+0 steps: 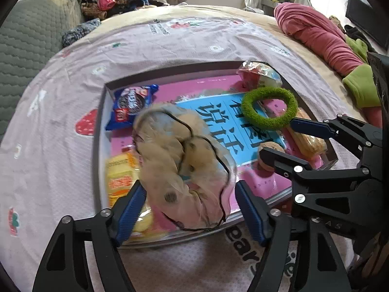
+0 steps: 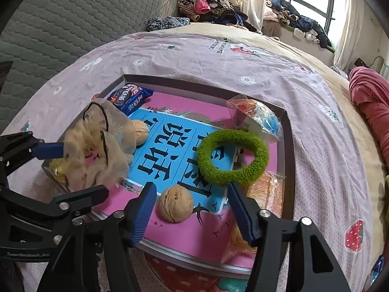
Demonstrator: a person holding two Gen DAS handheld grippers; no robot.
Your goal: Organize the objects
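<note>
A grey tray (image 1: pixel 98 131) with a pink and blue book cover inside lies on the bed. A beige fluffy scrunchie (image 1: pixel 182 168) sits between my left gripper's (image 1: pixel 190 209) open fingers, blurred, over the tray's near left part; it also shows in the right wrist view (image 2: pixel 97 146). My right gripper (image 2: pixel 192 209) is open and empty above a walnut (image 2: pixel 175 203). A green ring (image 2: pixel 232 157), a second walnut (image 2: pixel 138 131), a blue cookie pack (image 2: pixel 130 98), a wrapped toy (image 2: pixel 257 119), an orange cracker pack (image 2: pixel 263 194) and a yellow pack (image 1: pixel 119 177) lie in the tray.
The tray rests on a pink strawberry-print sheet (image 2: pixel 243 56). A grey quilted headboard (image 2: pixel 73 24) stands at the left. A red blanket (image 1: pixel 316 36) lies at the right. Piled clothes (image 2: pixel 209 4) fill the far side.
</note>
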